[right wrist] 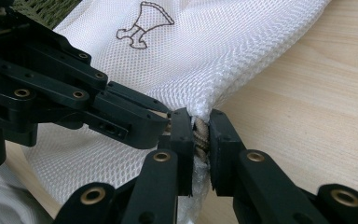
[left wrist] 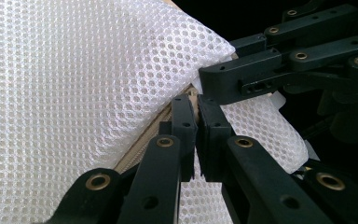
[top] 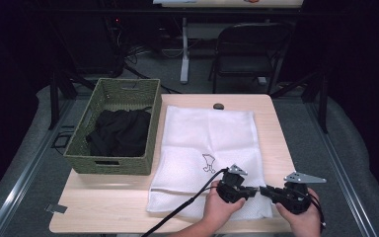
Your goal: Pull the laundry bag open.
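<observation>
Lying flat over the middle of the wooden table point(top: 276, 128), the white mesh bag point(top: 207, 133) runs from just below the frame's centre down to the table's near edge, a small dark outline drawing point(top: 208, 163) printed on it toward its lower half. Both grippers meet at the bag's lower right corner, in the lower right of the high view, each in one of the person's hands coming up from the bottom edge. The left gripper point(top: 252, 191) points toward the right of that frame, its jaws drawn almost together on the bag's edge; in the left gripper view point(left wrist: 196, 100) the two black jaws stand nearly touching in the middle of the frame, with the mesh bag point(left wrist: 74, 93) spread across the upper left and a fold of it running down between them. The right gripper point(top: 265, 191) points toward the left, tip to tip with the other. In the right gripper view point(right wrist: 200, 125) its jaws are narrow and pinch the gathered corner of the mesh bag point(right wrist: 223, 51), where a bit of tan cord or zipper tape shows between the pads, while the other gripper reaches in from the left of that frame. At the upper left of the high view a green woven basket point(top: 150, 123) sits just beside the bag, with dark clothing point(top: 118, 133) heaped inside. A small dark object point(top: 218, 105) lies at the table's far edge, too small to identify.
</observation>
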The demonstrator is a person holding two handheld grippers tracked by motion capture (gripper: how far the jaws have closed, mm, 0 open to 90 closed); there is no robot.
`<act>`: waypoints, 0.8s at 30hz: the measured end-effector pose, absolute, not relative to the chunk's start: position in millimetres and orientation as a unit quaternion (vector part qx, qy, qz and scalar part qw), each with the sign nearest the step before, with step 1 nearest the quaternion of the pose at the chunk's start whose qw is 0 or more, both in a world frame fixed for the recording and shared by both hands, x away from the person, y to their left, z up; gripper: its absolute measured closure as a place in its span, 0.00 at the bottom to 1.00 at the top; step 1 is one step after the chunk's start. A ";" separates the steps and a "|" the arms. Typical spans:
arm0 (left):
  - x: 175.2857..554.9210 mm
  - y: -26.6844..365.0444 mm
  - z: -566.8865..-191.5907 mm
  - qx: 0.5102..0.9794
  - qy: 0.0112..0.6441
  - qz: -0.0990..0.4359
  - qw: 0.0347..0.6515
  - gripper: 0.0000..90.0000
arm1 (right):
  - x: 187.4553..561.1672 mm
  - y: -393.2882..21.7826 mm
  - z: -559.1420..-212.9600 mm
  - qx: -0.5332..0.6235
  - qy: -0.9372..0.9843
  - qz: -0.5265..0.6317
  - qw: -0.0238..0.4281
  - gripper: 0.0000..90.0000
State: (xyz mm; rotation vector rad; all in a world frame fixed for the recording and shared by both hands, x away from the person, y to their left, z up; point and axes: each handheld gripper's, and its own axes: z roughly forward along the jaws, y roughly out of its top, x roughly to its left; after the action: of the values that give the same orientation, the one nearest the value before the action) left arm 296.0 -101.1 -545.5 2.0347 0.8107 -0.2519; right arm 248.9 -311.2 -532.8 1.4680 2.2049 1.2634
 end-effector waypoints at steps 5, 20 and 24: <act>295.6 -101.0 -545.8 0.824 0.327 -0.101 0.452 0.97 | 248.6 -311.0 -532.8 0.500 0.746 0.428 0.102 0.91; 294.7 -97.6 -545.5 0.820 0.330 -0.102 0.457 0.97 | 247.7 -309.7 -531.9 0.496 0.745 0.434 0.104 0.91; 292.9 -96.1 -545.6 0.815 0.334 -0.101 0.462 0.97 | 247.7 -310.1 -531.1 0.493 0.747 0.433 0.106 0.91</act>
State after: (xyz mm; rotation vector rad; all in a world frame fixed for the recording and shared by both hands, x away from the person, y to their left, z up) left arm 292.9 -96.1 -545.6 2.0043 0.8221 -0.2484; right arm 247.7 -310.1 -531.1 1.4517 2.2017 1.2764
